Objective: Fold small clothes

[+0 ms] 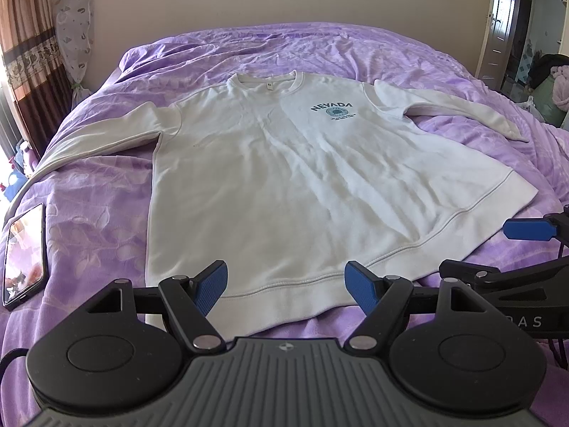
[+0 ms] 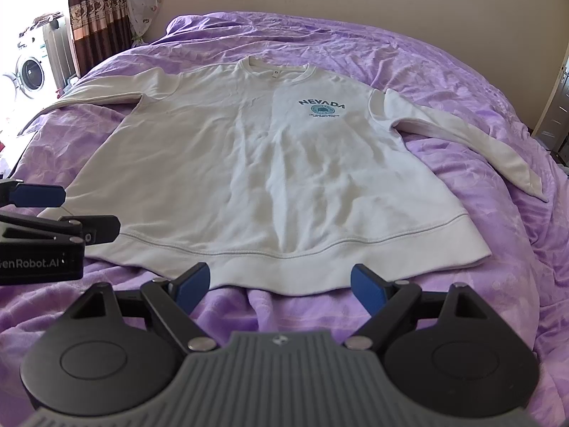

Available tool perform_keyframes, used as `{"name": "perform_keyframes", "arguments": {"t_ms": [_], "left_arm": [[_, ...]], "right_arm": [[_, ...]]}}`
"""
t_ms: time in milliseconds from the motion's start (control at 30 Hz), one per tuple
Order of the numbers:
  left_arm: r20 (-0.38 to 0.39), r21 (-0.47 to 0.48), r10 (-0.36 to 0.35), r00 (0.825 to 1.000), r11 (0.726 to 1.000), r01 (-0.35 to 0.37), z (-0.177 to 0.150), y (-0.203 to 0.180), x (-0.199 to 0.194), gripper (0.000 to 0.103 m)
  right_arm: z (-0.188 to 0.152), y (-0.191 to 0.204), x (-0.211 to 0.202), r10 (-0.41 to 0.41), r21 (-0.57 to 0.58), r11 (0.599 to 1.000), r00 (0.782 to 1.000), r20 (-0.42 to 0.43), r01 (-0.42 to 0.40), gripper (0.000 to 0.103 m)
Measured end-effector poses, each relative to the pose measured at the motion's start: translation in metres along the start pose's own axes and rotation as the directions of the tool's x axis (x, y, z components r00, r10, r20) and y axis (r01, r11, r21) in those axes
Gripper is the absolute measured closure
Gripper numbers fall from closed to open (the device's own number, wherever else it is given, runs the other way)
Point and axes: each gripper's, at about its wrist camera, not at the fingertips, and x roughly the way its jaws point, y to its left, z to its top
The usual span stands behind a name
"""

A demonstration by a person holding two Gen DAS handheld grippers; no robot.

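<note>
A white long-sleeved sweatshirt (image 1: 284, 178) with a blue NEVADA print lies flat and face up on the purple bedspread (image 1: 89, 220), both sleeves spread out, hem toward me. It also shows in the right wrist view (image 2: 270, 174). My left gripper (image 1: 286, 286) is open and empty, its blue pads just above the hem. My right gripper (image 2: 279, 290) is open and empty, just short of the hem's middle. The right gripper also shows at the right edge of the left wrist view (image 1: 526, 249). The left gripper shows at the left edge of the right wrist view (image 2: 39, 210).
A phone (image 1: 25, 252) lies on the bedspread left of the sweatshirt. Curtains (image 1: 25, 53) and a wrapped standing fan (image 1: 76, 28) are at the far left. A doorway (image 1: 526, 28) is at the right. A washing machine (image 2: 30, 71) stands beyond the bed.
</note>
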Motion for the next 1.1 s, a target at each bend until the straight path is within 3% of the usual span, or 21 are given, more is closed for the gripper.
{"name": "perform_keyframes", "arguments": {"t_ms": [1100], "left_arm": [[-0.007, 0.0, -0.001, 1.0, 1.0, 0.001, -0.0001, 0.003, 0.0007, 0.015]], "right_arm": [[-0.0005, 0.0018, -0.0004, 0.006, 0.002, 1.0, 1.0, -0.003, -0.006, 0.021]]}}
